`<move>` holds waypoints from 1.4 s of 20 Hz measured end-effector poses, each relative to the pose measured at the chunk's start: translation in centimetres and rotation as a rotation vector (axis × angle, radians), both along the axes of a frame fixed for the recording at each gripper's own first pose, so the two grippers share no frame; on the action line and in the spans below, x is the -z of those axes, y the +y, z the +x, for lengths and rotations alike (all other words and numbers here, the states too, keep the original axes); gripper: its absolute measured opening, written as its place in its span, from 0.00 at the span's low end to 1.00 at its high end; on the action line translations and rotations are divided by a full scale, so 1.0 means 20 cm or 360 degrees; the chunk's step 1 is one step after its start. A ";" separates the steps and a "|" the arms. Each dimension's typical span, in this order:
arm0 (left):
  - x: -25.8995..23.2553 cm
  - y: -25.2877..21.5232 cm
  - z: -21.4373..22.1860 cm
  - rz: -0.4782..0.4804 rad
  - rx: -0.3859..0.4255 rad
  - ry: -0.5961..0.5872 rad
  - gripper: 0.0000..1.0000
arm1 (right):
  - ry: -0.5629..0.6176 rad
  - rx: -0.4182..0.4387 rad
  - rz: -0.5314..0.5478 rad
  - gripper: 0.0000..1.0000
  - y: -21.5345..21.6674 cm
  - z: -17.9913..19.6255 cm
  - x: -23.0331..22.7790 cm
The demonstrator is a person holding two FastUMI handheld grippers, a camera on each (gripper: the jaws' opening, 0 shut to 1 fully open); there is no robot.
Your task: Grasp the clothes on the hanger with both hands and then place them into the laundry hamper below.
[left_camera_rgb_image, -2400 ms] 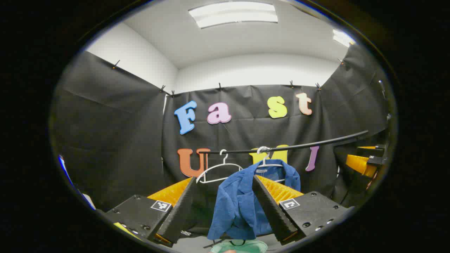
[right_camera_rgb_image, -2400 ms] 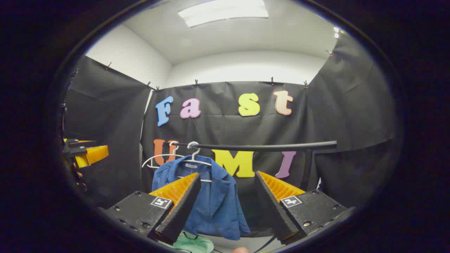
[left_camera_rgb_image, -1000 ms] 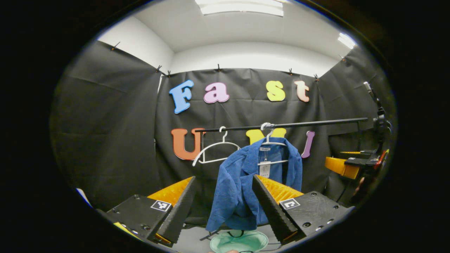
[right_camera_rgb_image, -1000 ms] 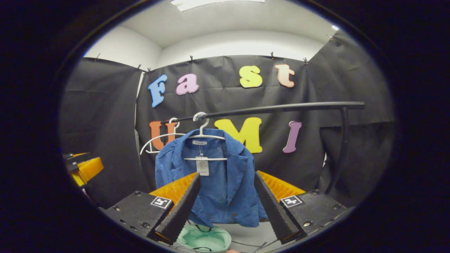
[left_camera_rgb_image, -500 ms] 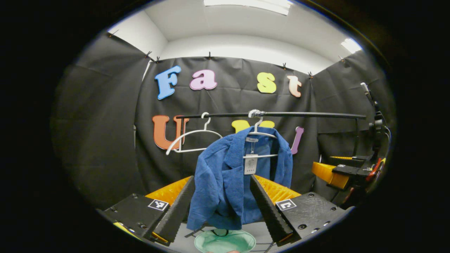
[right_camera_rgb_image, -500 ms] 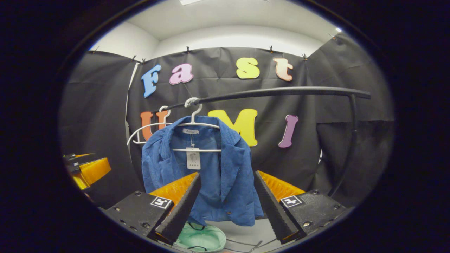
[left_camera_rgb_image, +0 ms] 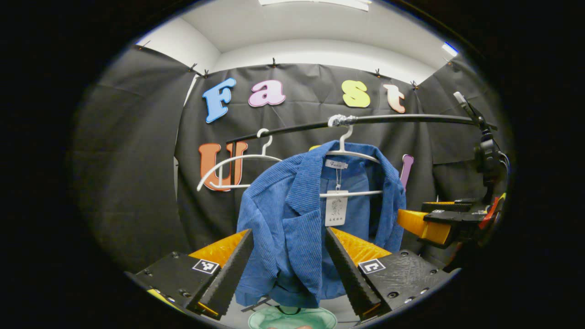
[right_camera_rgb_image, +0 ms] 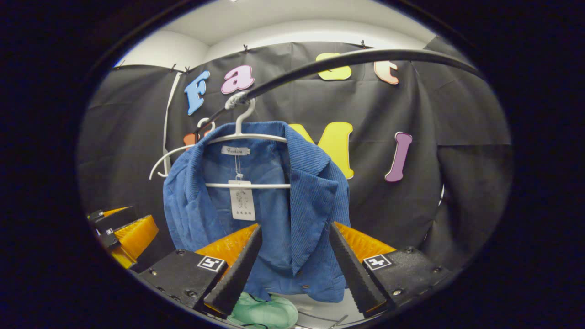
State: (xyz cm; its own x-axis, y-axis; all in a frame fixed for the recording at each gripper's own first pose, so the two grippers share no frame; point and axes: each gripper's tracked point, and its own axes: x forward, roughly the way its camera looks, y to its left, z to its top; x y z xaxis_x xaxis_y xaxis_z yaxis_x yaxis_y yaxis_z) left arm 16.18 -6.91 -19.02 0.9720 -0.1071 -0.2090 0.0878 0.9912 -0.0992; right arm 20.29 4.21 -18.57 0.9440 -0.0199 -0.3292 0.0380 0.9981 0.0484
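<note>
We've closed in on the rack: the blue jacket looms far larger in both views than it did half a second ago. Count with us: one jacket, two white hangers, one black rail, one green hamper. The jacket hangs on the right-hand hanger; the bare hanger hangs to its left on the same rail. The hamper sits low beneath the hem. One collar label and one white swing tag show, both with print too small for us to make out. The left gripper has its jaws spread wide, the jacket's left front framed between them with no visible contact. The right gripper is likewise released, fingers apart before the right lapel. In the left gripper view, the right gripper hovers at the jacket's right edge.
</note>
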 end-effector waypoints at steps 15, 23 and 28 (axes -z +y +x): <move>0.27 -0.14 0.43 -0.0080 -0.0042 0.0198 0.85 | 0.0078 0.0000 0.0165 0.79 -0.10 0.45 0.21; 0.31 -0.09 0.50 -0.0142 -0.0113 0.0274 0.32 | 0.0036 -0.0143 0.0410 0.22 -0.18 0.43 0.18; 0.27 -0.06 0.48 -0.0175 -0.0080 0.0257 0.09 | -0.0095 -0.0258 0.0556 0.11 -0.29 0.37 0.10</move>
